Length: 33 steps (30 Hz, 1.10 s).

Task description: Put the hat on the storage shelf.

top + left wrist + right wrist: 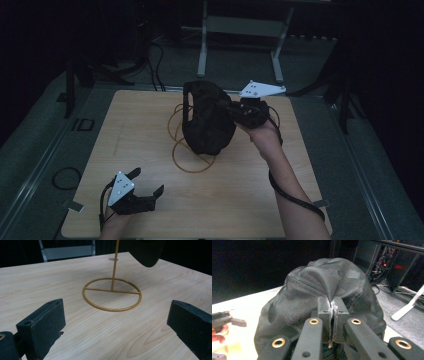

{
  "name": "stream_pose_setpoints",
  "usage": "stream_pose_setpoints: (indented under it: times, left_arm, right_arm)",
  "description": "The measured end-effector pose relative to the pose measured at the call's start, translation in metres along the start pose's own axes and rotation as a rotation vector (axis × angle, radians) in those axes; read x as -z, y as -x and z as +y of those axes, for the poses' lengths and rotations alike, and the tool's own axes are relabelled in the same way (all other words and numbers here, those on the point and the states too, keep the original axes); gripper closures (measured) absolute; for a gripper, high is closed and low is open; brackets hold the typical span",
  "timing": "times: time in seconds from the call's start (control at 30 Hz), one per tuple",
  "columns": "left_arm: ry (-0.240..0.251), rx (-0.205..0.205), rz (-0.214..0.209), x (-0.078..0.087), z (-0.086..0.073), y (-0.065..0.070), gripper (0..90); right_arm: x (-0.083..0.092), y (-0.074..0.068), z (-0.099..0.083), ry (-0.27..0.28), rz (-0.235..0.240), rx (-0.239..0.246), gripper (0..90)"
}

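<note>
High view first: your right gripper (239, 111) is raised over the far middle of the wooden table (150, 150), its jaws pinched on a black mesh cap (207, 122) that hangs over a thin gold wire stand (192, 160); the stand's loops show on the tabletop just under and to the left of the cap. Your right hand (262, 132) wraps the gripper body, with its grey plate (260, 90) on top and its cable (295, 197) trailing back along your forearm. Your left gripper (149, 184) sits low near the front left corner of the table, well apart from the cap, jaws spread wide with nothing between them. Left gripper view: your two black jaws stand far apart at either side, and between them, farther off on the wood, lies the stand's round gold base ring with a crossbar and an upright rod (114, 267); the dark underside of the cap (145, 252) hangs above it at the top edge. Right gripper view: your jaws are pressed together on a fold of the cap's fabric (322, 290), the mesh bulging up beyond them, and your left gripper (227, 320) shows small at the left edge.
</note>
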<state>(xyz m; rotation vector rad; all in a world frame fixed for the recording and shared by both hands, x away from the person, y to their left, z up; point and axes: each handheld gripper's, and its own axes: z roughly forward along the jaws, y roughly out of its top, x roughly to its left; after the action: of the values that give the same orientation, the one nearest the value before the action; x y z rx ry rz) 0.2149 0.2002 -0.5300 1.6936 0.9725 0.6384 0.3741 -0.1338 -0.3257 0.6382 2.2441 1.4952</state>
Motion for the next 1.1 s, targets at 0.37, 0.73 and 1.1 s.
stream_pose_setpoints:
  times: [0.37, 0.73, 1.1]
  left_arm:
    - [0.001, -0.003, -0.009, 0.000, 0.000, 0.001, 2.3]
    - [0.003, 0.000, -0.016, 0.001, 0.000, 0.001, 2.3]
    - [-0.003, 0.004, -0.024, -0.001, -0.001, 0.002, 2.3]
  right_arm:
    - [-0.025, -0.011, 0.002, -0.034, 0.023, 0.003, 87.1]
    - [-0.041, -0.015, -0.003, -0.063, 0.008, 0.008, 76.7]
    - [-0.042, -0.017, -0.004, -0.070, 0.023, 0.009, 65.5]
